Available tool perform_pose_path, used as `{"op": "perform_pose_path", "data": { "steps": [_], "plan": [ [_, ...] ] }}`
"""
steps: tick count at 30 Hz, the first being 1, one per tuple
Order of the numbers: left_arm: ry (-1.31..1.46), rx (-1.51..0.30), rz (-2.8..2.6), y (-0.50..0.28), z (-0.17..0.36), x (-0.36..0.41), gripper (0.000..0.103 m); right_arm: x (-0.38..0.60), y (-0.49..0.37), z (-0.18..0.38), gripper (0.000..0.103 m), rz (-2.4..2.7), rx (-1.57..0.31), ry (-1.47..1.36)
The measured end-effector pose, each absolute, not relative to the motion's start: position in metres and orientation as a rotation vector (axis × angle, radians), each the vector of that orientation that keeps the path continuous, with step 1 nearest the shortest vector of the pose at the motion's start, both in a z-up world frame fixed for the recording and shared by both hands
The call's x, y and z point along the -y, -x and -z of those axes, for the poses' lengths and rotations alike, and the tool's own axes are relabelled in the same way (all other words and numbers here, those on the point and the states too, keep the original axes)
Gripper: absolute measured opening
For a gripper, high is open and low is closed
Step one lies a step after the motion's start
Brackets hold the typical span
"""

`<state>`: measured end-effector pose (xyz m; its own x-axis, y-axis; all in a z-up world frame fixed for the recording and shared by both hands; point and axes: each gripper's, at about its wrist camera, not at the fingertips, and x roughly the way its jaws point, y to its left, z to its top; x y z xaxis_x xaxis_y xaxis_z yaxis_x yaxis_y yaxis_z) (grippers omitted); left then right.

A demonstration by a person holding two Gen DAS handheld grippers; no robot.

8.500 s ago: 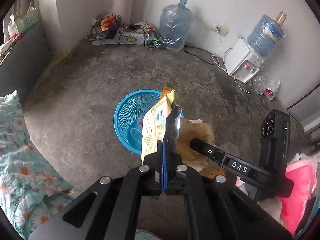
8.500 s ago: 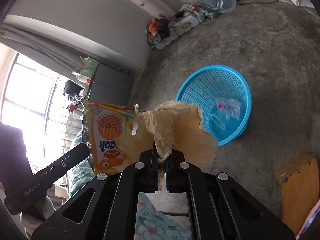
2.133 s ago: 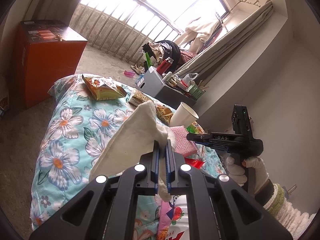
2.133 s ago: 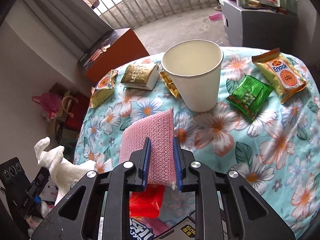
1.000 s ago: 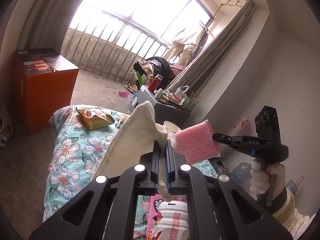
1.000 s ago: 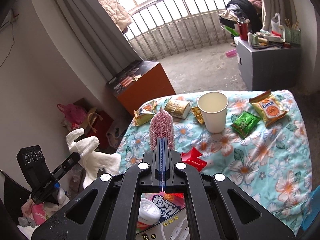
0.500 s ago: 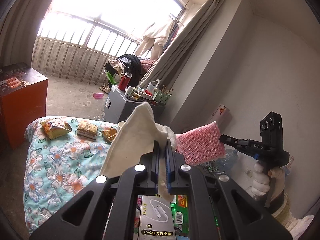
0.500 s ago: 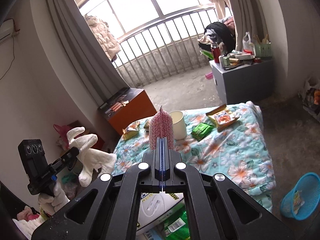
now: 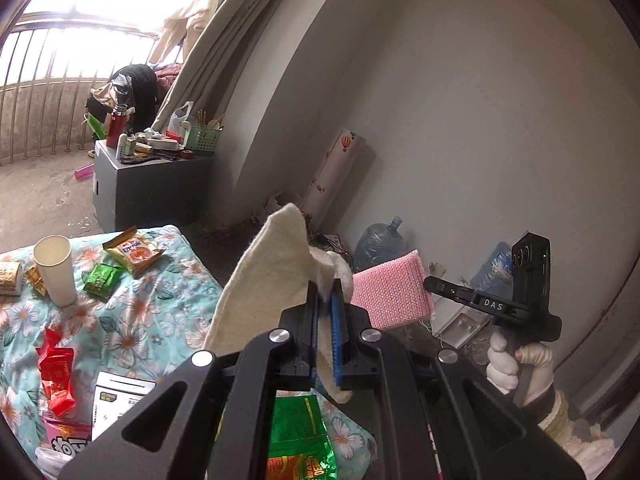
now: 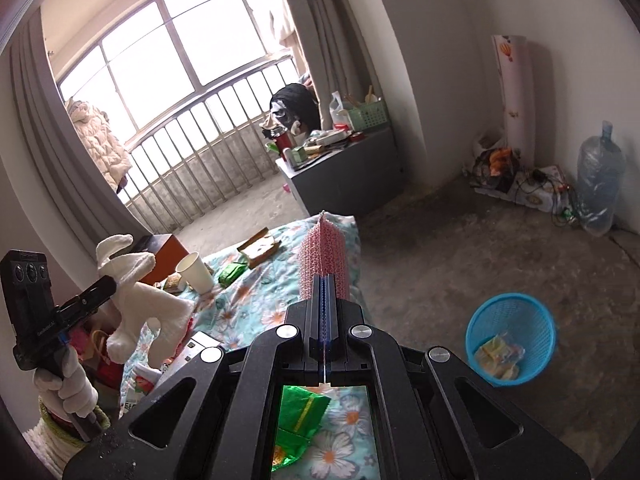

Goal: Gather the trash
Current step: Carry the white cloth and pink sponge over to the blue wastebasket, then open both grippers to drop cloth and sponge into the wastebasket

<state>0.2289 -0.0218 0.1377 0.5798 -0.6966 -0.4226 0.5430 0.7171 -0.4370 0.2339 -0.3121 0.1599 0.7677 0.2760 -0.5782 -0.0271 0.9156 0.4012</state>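
Observation:
My left gripper [image 9: 325, 292] is shut on a white cloth [image 9: 272, 272] that stands up from its jaws. The same cloth [image 10: 140, 300] and left gripper [image 10: 102, 286] show at the left of the right wrist view. My right gripper [image 10: 325, 280] is shut on a pink scrubbing sponge [image 10: 322, 256], seen edge-on. In the left wrist view the pink sponge [image 9: 392, 294] hangs from the right gripper [image 9: 430, 282], held by a gloved hand [image 9: 516, 364]. A blue trash basket [image 10: 512, 340] with wrappers in it stands on the floor at the right.
A floral-covered bed [image 9: 168, 280] carries a paper cup [image 9: 54, 268], snack packets [image 9: 134, 250], a red wrapper [image 9: 56, 376] and a green packet [image 10: 300, 412]. A grey cabinet [image 10: 344, 176] stands by the window. A water jug [image 10: 598, 184] and cables lie along the far wall.
Both views have swung to the right, away from the window toward the wall. The blue basket has come closer in the right wrist view. Both grips are unchanged.

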Motion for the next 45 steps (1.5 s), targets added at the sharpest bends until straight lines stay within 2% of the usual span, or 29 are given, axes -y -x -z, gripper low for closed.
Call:
{"op": "perform_pose_path", "data": {
  "steps": [7,15,24,25,27,28,29,32,35,39,45],
  "plan": [
    [0.138,-0.785,0.889,-0.271,-0.109,0.167,0.005,0.387,-0.227,-0.11,0.0,0.019,-0.733,-0.435],
    [-0.062,-0.985,0.952,-0.315,-0.034,0.318,0.005,0.449,-0.249,-0.032,0.0,0.153,-0.83,-0.497],
    [-0.165,-1.085,0.943,-0.366,0.051,0.427,0.005,0.506,-0.276,0.056,0.0,0.267,-0.94,-0.607],
    [-0.166,-1.085,0.931,-0.371,0.059,0.434,0.006,0.511,-0.28,0.063,0.0,0.28,-0.94,-0.623],
    [-0.159,-1.088,0.913,-0.382,0.073,0.447,0.023,0.522,-0.291,0.082,0.0,0.283,-0.955,-0.668],
    [-0.163,-1.079,0.892,-0.386,0.078,0.452,0.041,0.526,-0.297,0.094,0.0,0.288,-0.976,-0.693],
    [-0.161,-1.063,0.866,-0.388,0.082,0.453,0.049,0.529,-0.301,0.105,0.003,0.3,-0.994,-0.715],
    [-0.138,-1.053,0.85,-0.394,0.088,0.456,0.051,0.53,-0.307,0.132,0.007,0.32,-1.038,-0.768],
    [-0.118,-1.047,0.863,-0.395,0.082,0.45,0.051,0.527,-0.301,0.14,0.007,0.323,-1.04,-0.798],
    [-0.13,-0.983,0.885,-0.386,0.056,0.436,0.052,0.519,-0.293,0.127,0.008,0.299,-1.016,-0.764],
    [-0.071,-0.925,0.927,-0.363,0.002,0.392,0.057,0.51,-0.269,0.089,0.018,0.291,-0.929,-0.706]
  ]
}}
